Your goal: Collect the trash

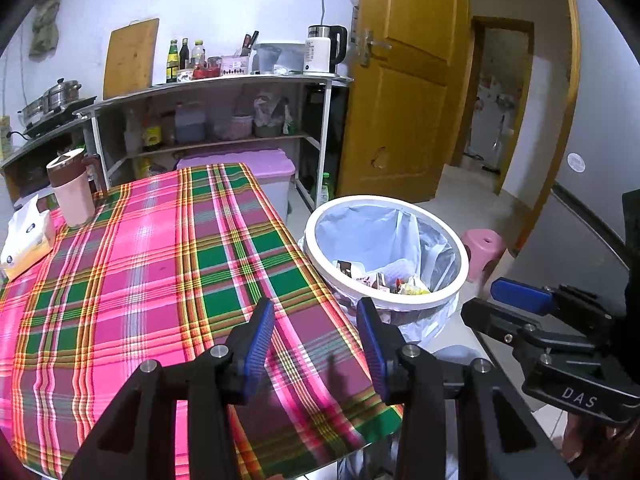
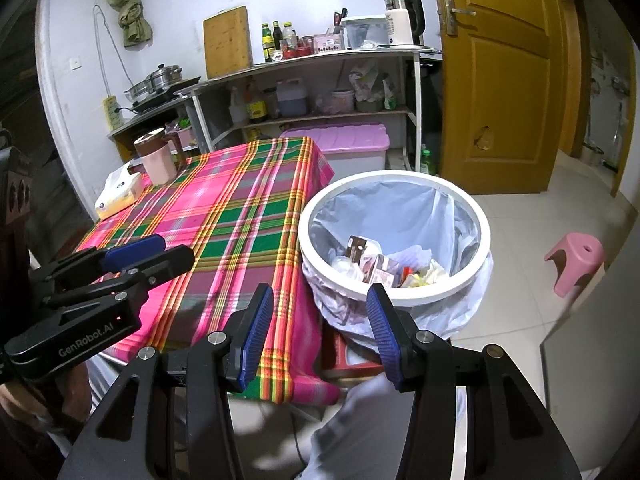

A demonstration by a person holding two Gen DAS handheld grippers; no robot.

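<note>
Plaid table (image 1: 140,264) beside filled trash bin (image 2: 394,236).

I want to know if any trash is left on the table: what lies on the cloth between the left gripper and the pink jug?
Nothing: in the left wrist view only bare plaid tablecloth runs from the open left gripper to the jug.

My right gripper (image 1: 516,308) carries "DAS" in pale letters on its black body. My left gripper (image 2: 156,252) carries "GenRobot.AI" on its side. I can read nothing else.
</note>
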